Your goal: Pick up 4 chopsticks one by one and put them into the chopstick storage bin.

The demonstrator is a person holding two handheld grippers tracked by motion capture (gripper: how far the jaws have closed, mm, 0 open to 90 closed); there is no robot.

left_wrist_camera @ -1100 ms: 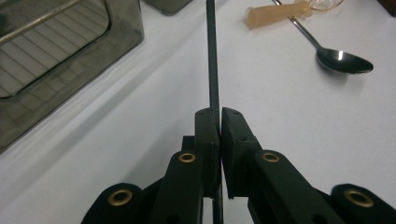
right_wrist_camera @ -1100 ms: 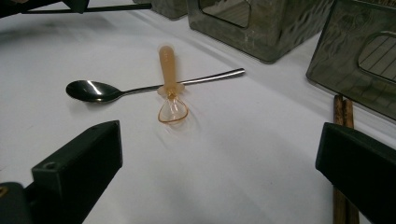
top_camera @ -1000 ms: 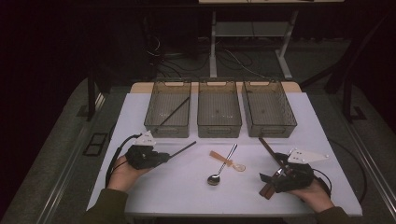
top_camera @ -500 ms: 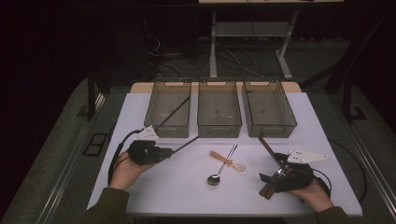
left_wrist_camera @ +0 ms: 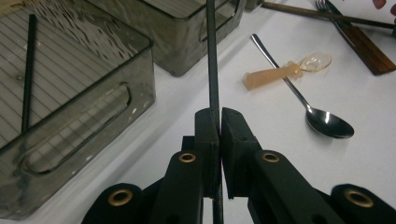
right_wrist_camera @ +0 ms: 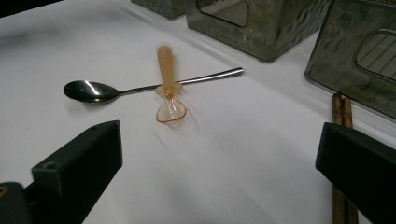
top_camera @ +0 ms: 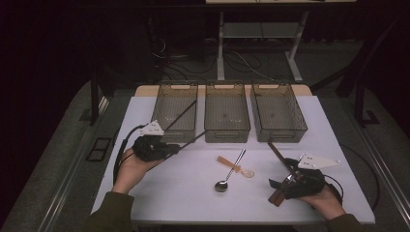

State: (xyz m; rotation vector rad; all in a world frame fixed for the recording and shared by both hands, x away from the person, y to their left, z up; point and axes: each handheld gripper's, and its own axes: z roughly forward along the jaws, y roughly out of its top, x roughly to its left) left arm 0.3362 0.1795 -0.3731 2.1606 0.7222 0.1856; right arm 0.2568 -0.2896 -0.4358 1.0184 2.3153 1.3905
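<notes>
My left gripper is shut on a thin black stick, held just off the white table in front of the left bin. A second black stick lies inside that bin. At the table's middle a metal spoon lies crossed under an orange plastic spoon. My right gripper rests at the right, its jaws wide open with nothing between them, facing the spoons.
The middle bin and the right bin stand beside the left one along the back. Brown wooden chopsticks and a wooden-handled fork lie by the right gripper.
My left gripper has lifted and moved toward the left bin, carrying the black stick with it. The right gripper and the spoons have stayed put.
</notes>
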